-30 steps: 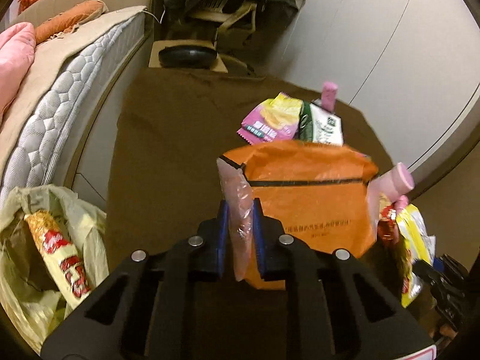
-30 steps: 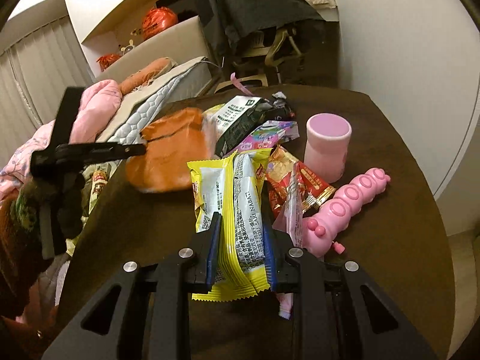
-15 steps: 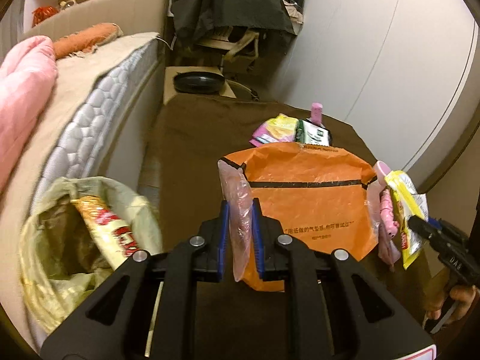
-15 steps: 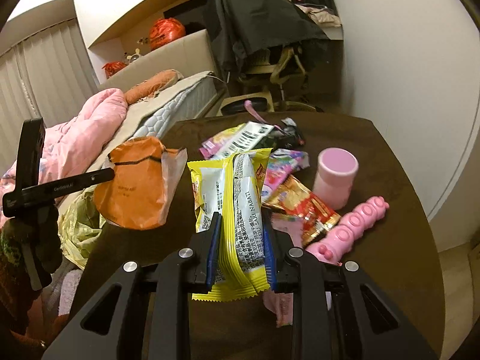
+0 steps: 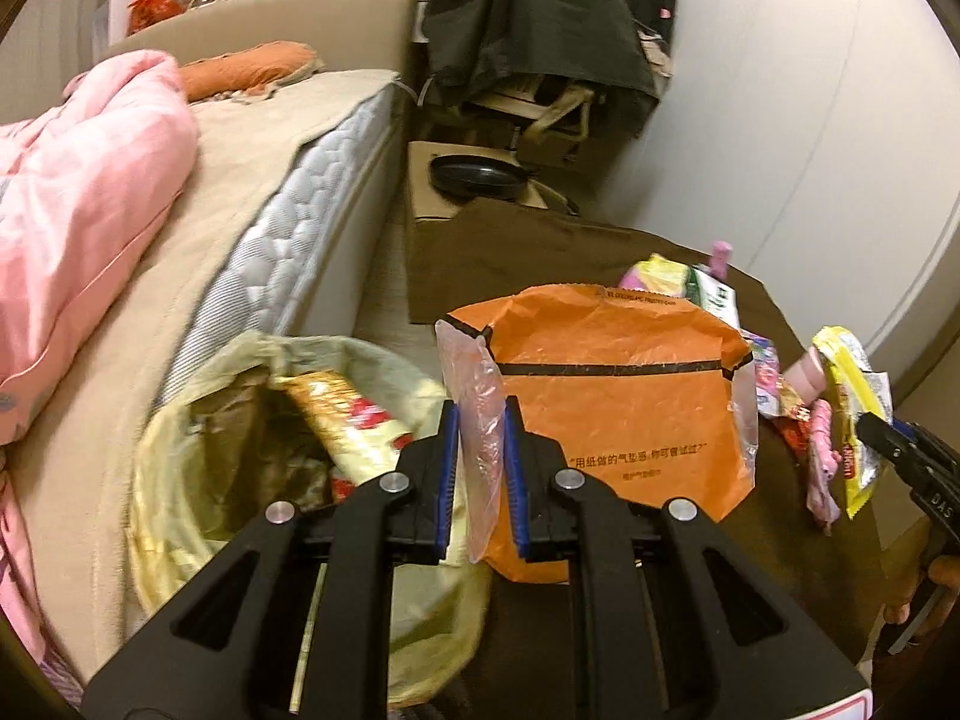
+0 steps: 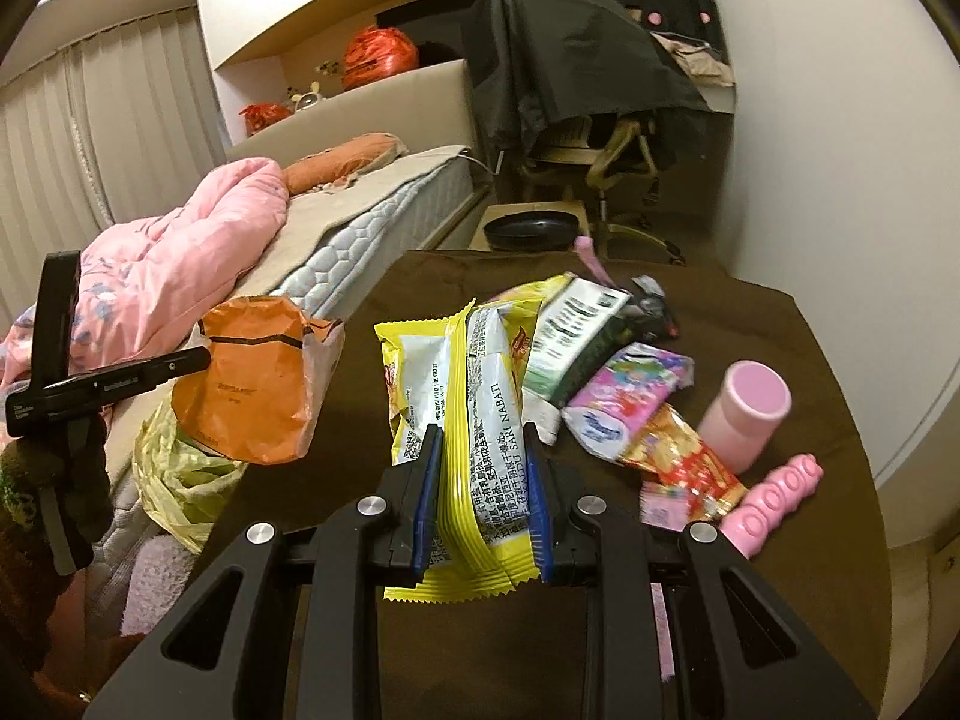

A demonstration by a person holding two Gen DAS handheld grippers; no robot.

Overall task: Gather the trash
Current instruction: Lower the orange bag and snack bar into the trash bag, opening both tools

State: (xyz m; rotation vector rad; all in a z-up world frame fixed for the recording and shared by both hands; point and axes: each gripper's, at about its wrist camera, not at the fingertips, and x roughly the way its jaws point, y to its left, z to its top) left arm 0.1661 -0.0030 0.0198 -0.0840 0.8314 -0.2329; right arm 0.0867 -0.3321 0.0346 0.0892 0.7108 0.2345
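Observation:
My left gripper (image 5: 481, 420) is shut on the clear edge of an orange plastic bag (image 5: 624, 408) and holds it in the air beside the table's left edge. Just left and below hangs an open yellow trash bag (image 5: 198, 438) with a red and yellow wrapper inside. In the right wrist view the orange bag (image 6: 252, 384) hangs above the trash bag (image 6: 174, 480). My right gripper (image 6: 483, 438) is shut on a yellow snack wrapper (image 6: 474, 408) and holds it above the brown table (image 6: 750, 324). That wrapper also shows in the left wrist view (image 5: 852, 402).
Several wrappers (image 6: 624, 402), a pink cup (image 6: 750, 414) and a pink knobbed toy (image 6: 774, 498) lie on the table's right half. A bed with a pink quilt (image 5: 78, 210) runs along the left. A black pan (image 6: 531, 231) and a draped chair (image 6: 576, 60) stand behind the table.
My left gripper has carried the orange bag left and up, off the table towards the trash bag. My right gripper has lifted the yellow wrapper higher above the table.

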